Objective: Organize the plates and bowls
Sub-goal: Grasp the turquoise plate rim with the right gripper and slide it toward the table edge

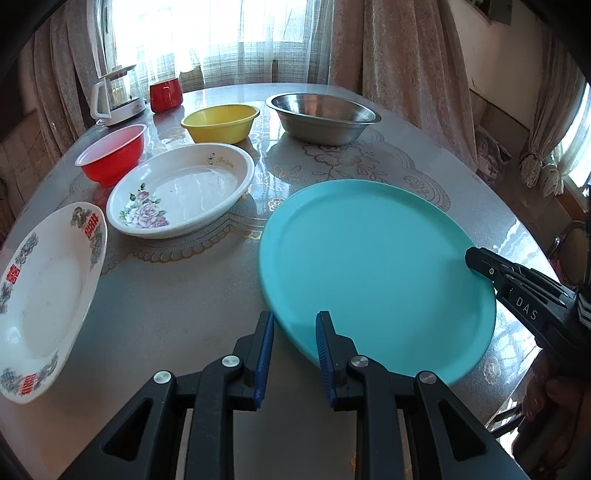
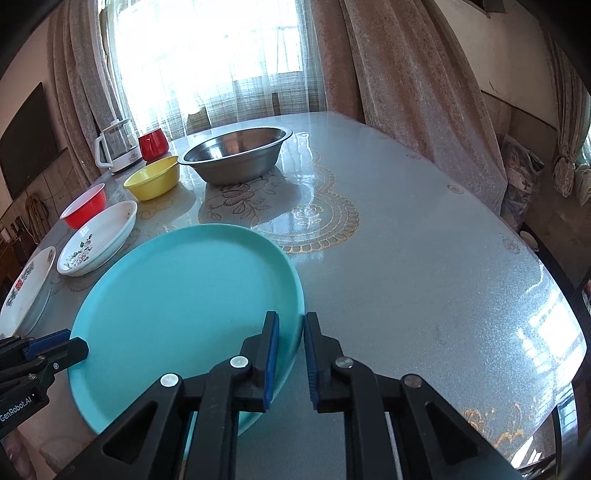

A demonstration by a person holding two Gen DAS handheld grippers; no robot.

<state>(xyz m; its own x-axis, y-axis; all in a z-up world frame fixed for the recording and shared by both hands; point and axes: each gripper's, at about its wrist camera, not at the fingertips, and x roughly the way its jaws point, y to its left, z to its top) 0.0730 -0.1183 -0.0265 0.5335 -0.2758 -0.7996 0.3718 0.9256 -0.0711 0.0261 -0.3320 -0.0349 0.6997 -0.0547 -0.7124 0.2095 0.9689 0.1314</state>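
— Where's my left wrist view sitting?
— Low over the near table (image 1: 177, 302) edge, facing twelve o'clock toward the window (image 1: 221, 33).
— And my right one?
— Similar height, further right, same heading. Both share the turquoise plate (image 1: 376, 273) close up, plus the bowls behind.

Right tool (image 2: 290, 325) straddling teal plate (image 2: 177, 295) rim (jaws parted), steel bowl (image 2: 236, 158) behind, left tool (image 2: 55, 347) opposite

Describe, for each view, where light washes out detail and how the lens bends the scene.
Left wrist view: window blown white, table edge bowed by fisheye. Right wrist view: window also overexposed, glare on the table at right, corners vignetted black.
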